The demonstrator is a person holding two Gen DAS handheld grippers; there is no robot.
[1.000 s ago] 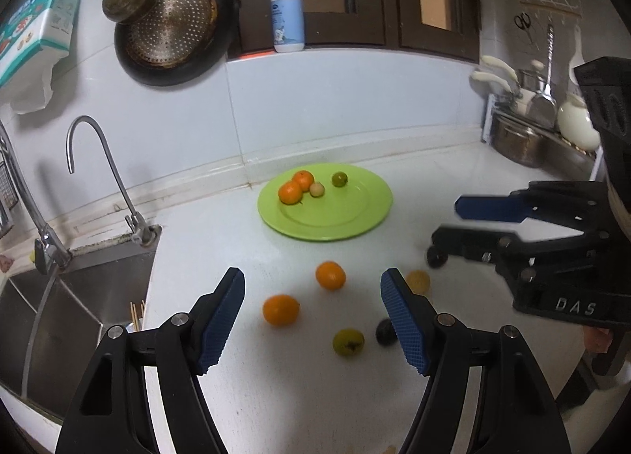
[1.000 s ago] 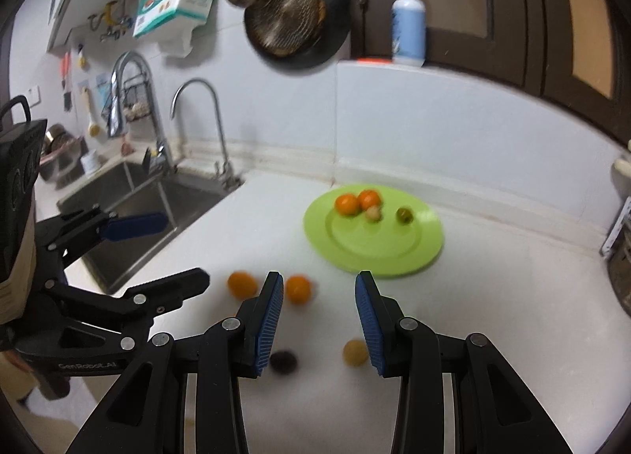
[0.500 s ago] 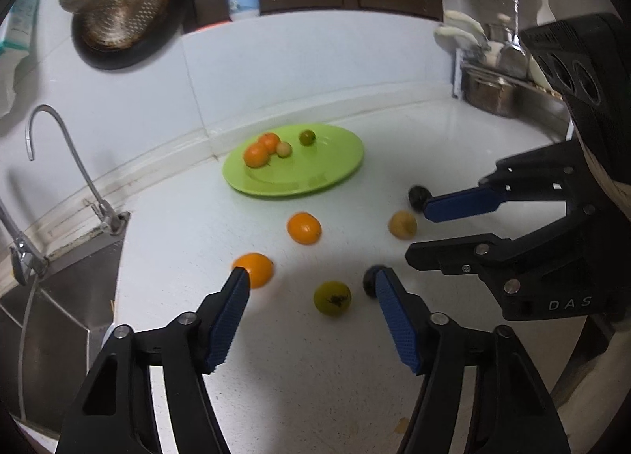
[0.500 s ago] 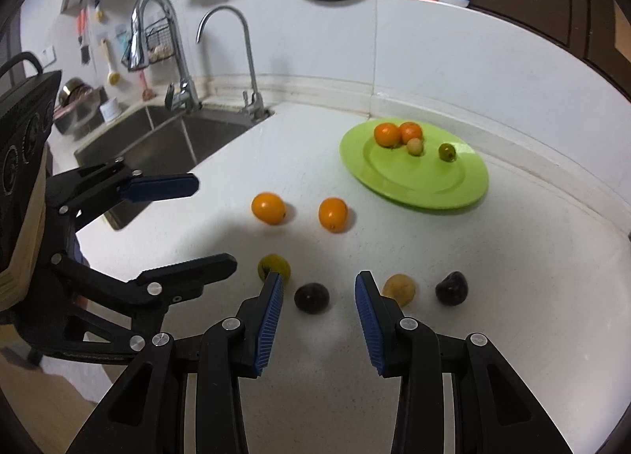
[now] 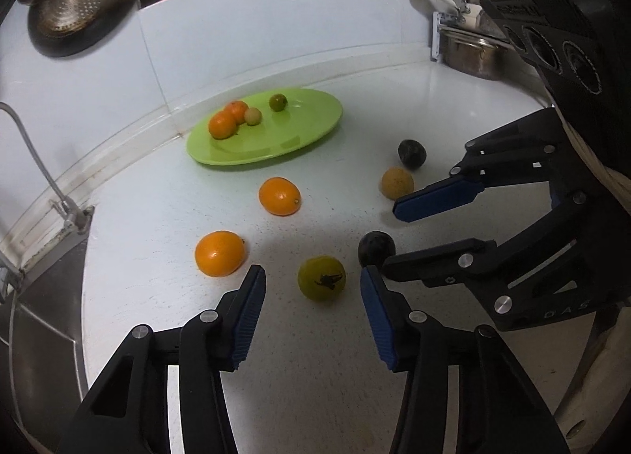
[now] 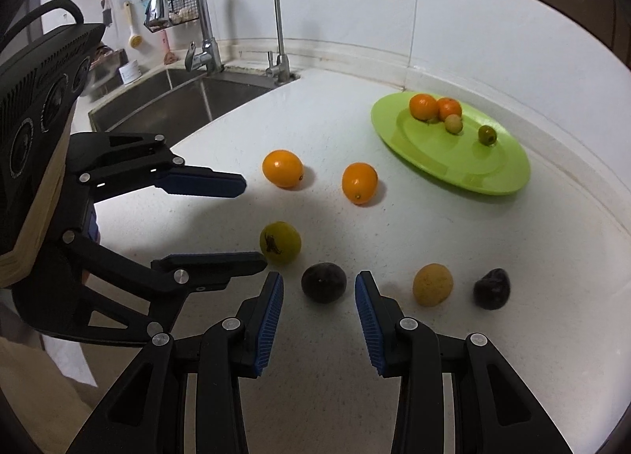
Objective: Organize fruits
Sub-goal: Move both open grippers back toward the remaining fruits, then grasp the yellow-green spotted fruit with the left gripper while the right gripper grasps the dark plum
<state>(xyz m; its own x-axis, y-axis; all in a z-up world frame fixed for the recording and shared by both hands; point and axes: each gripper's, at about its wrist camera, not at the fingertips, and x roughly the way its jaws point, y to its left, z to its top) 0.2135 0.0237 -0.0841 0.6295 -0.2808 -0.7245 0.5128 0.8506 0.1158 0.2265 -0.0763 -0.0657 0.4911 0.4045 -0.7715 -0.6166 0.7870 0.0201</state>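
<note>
- Both grippers have dropped toward the counter (image 5: 315, 395) since the earlier frames, fruit now looming larger.
- Left wrist view: left gripper (image 5: 311, 296) closing, jaws not yet touching the green-yellow fruit (image 5: 321, 277) between them. Green plate (image 5: 307, 134) holds four fruits.
- Right wrist view: right gripper (image 6: 318, 304) parted and empty, flanking the dark fruit (image 6: 323, 282). Six fruits remain on the counter; task under halfway, by estimate.
</note>
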